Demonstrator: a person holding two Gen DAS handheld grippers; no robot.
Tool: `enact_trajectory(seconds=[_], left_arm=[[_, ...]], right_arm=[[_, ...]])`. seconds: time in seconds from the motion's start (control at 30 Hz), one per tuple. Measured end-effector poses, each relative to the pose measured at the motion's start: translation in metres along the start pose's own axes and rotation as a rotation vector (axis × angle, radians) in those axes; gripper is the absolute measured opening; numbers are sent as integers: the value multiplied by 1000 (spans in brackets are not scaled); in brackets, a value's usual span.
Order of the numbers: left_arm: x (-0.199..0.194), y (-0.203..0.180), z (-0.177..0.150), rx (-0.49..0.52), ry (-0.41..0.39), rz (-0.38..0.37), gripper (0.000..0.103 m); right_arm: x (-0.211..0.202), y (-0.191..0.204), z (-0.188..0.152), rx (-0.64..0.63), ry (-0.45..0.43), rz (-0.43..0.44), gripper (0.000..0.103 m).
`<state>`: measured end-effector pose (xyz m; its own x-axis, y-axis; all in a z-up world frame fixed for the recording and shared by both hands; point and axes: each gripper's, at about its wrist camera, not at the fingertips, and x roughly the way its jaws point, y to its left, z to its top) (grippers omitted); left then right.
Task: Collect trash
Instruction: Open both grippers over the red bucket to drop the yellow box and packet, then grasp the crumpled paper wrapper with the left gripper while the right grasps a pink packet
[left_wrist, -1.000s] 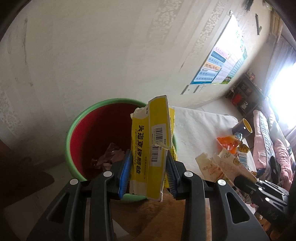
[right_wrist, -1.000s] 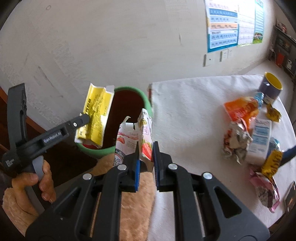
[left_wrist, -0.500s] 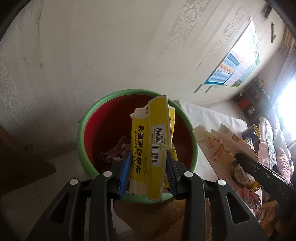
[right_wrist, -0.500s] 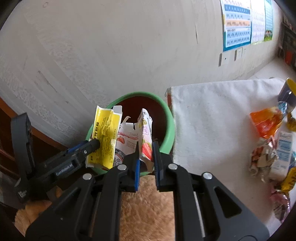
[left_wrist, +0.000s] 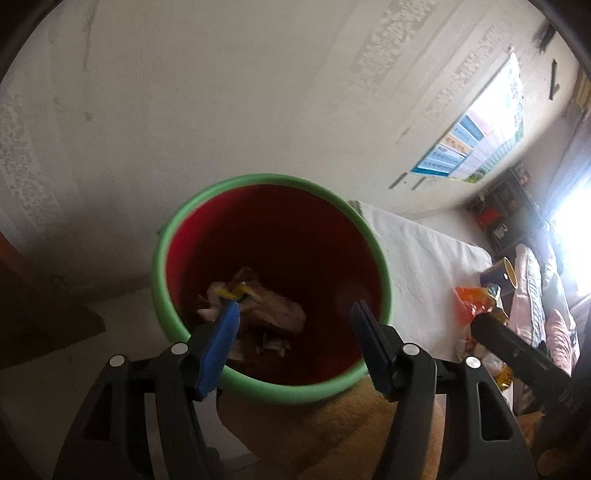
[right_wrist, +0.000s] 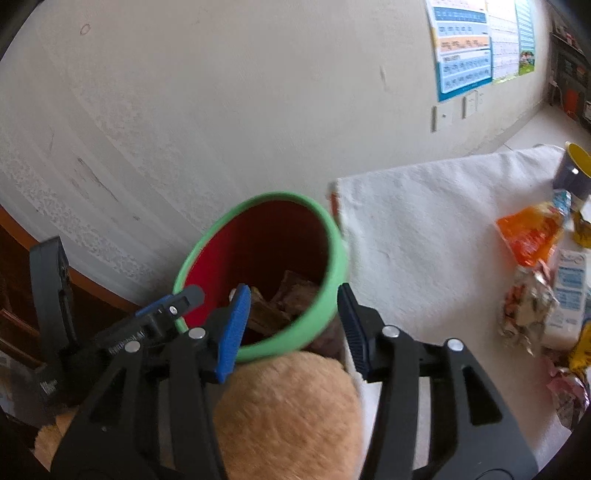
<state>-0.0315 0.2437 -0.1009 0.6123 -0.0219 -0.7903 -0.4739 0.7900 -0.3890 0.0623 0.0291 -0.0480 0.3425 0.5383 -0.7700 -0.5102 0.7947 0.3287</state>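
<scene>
Hovering over the bin (left_wrist: 272, 389), I held my left gripper (left_wrist: 293, 317) and right gripper (right_wrist: 291, 299) spread, gripping nothing; wrappers (right_wrist: 528, 236) lay at three o'clock.

Bin (left_wrist: 271, 389) mouth gapes unobstructed; wrappers (right_wrist: 526, 236) crowd the table's (right_wrist: 417, 229) far end.

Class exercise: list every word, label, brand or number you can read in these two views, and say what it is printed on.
Nothing reads with certainty.
Left gripper side lettering: blurred, illegible.
Wall poster: rows of print, too small.
White carton on the table: blue label, blurred.
Orange wrapper: no legible print.
</scene>
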Motion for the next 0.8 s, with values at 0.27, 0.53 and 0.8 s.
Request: enact_trajectory(seconds=[0.27, 0.53, 0.8], left_arm=[[0, -38, -13, 94, 33, -32, 60], [1, -78, -27, 179, 65, -46, 60], [4, -137, -54, 324, 120, -79, 60]], right_arm=[[-52, -95, -56, 90, 7, -234, 48], [-104, -202, -113, 152, 62, -540, 58], [-76, -222, -130, 107, 146, -504, 39]])
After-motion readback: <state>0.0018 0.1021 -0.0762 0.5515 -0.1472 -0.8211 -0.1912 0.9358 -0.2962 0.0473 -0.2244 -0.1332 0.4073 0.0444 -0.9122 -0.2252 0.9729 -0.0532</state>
